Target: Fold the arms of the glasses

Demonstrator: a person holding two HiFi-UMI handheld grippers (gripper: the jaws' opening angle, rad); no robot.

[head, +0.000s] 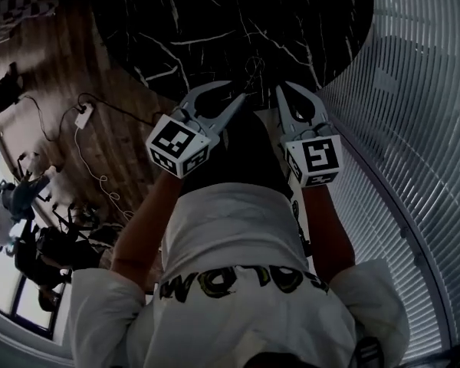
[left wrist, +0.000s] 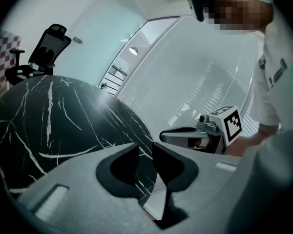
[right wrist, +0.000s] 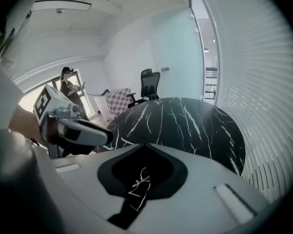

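1. Head view.
   - Round black marble table; its near rim curves under both tools.
   - Left gripper and right gripper are side by side but apart, tips just over that rim.
   - Just beyond the tips, between them, a faint thin-wire outline lies on the top. It looks like the glasses, but the light is too dim to read the arms. Neither gripper touches it.
   - The dark top runs wide beyond.
   - Slatted blinds sit close along the table's right edge.
   - Wood floor opens to the left, with a power strip and its cable lying on it.

2. Left gripper view.
   - Jaws stand a narrow slit apart with nothing in it; marble shows through the gap.
   - The table rim sweeps away to the right toward the blinds.
   - The right gripper hangs near at the right, not touching.
   - An office chair stands past the far rim.

3. Right gripper view.
   - Jaw tips meet, gripping nothing.
   - Thin pale lines show in the opening behind the tips; I cannot tell whether they are glasses or marble veins.
   - The table spreads ahead, with only a narrow strip between its right rim and the blinds.
   - The left gripper is at the left.
   - A person stands far off at the left.
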